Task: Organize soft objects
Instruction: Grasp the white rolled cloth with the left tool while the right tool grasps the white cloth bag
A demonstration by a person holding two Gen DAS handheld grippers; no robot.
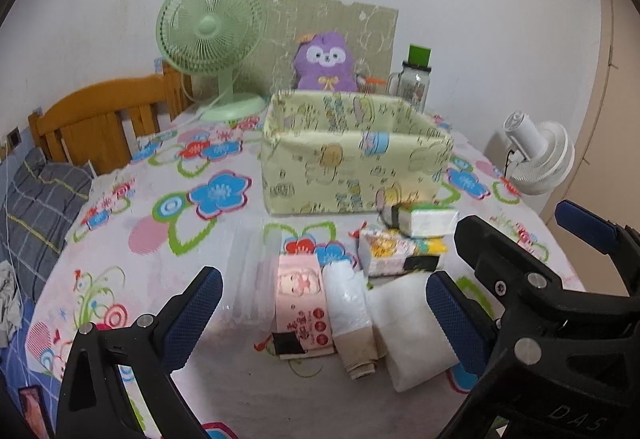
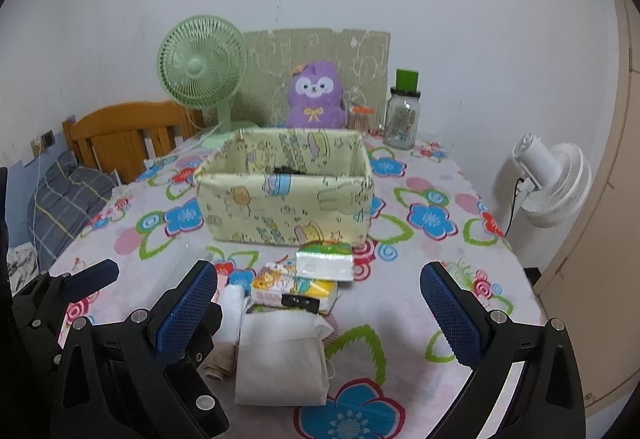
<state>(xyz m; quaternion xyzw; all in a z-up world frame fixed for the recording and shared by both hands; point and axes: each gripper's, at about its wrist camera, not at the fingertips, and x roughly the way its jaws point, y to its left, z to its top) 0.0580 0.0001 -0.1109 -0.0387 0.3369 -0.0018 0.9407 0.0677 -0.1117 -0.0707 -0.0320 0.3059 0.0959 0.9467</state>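
Blue-padded and spread wide, the left gripper (image 1: 324, 313) holds nothing, hovering over a pink tissue pack (image 1: 304, 313) and a white folded cloth (image 1: 412, 335) on the flowered tablecloth (image 1: 160, 239); the yellow fabric box (image 1: 352, 163) sits farther back

From the right wrist, the right gripper (image 2: 318, 313) gapes equally empty above the same cloth (image 2: 280, 359), with stacked tissue packs (image 2: 312, 279) between it and the box (image 2: 286, 199)

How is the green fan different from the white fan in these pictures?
The green fan stands on the table beside the fabric box; the white fan stands off the table, to the right. The green fan faces the camera; the white fan is turned away, showing its motor housing. Both have round grilles.
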